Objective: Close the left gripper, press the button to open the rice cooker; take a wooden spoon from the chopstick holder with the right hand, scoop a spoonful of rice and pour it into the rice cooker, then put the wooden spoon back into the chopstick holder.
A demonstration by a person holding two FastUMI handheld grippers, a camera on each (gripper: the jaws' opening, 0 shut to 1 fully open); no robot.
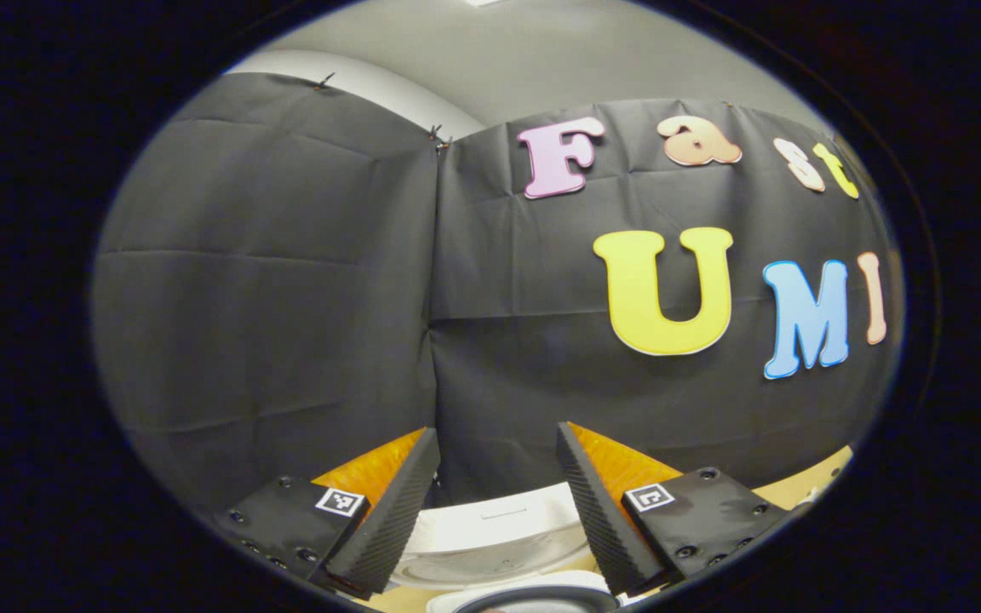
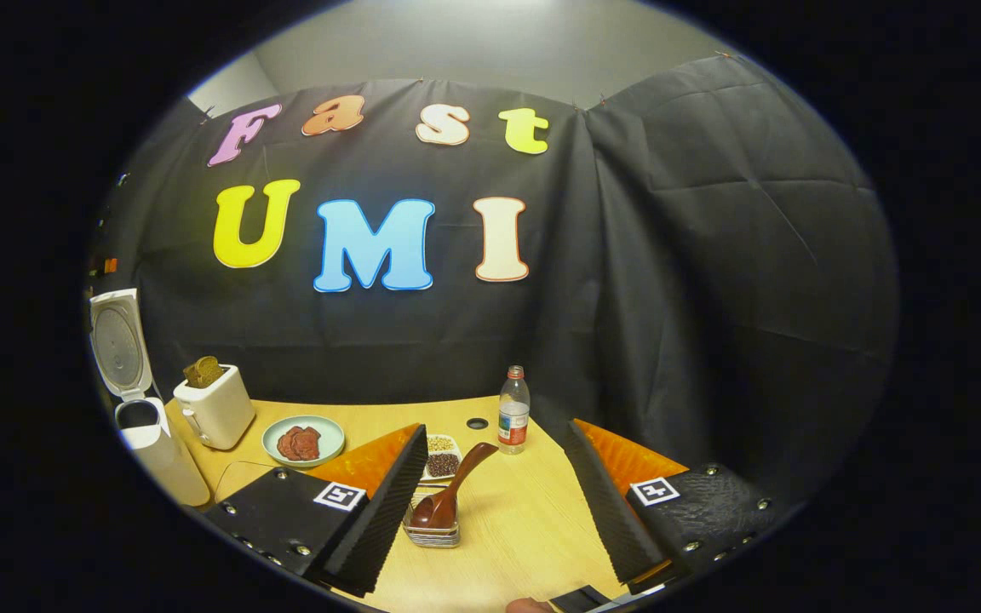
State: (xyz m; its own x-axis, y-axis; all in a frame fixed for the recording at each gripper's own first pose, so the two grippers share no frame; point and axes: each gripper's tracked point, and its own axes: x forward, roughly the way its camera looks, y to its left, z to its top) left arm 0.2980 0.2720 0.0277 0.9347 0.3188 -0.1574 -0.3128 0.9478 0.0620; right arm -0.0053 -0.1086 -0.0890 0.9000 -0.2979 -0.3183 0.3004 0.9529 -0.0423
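Right gripper (image 2: pixel 495 502), seen in the right gripper view, hangs above the wooden table (image 2: pixel 507 528) with its fingers spread wide and nothing between them. Directly ahead of it stands the chopstick holder (image 2: pixel 433 529), a small clear rack, with the wooden spoon (image 2: pixel 450 494) resting in it, bowl down and handle slanting up and away. Far left of the holder, at the table's edge, the white rice cooker (image 2: pixel 143 426) stands with its lid already up. Between cooker and holder sit a toaster (image 2: pixel 213 410) and a plate (image 2: pixel 303 440) of dark slices; just behind the holder is a small dish (image 2: pixel 442 457) of grains, possibly the rice, though it is too small to tell. A water bottle (image 2: pixel 513 410) stands behind and to the right. The spoon looks light, stiff and smooth, so the upper handle seems the best place to pinch. In the left gripper view, the left gripper (image 1: pixel 497 502) is also spread, empty, above the cooker's white lid (image 1: pixel 490 532).
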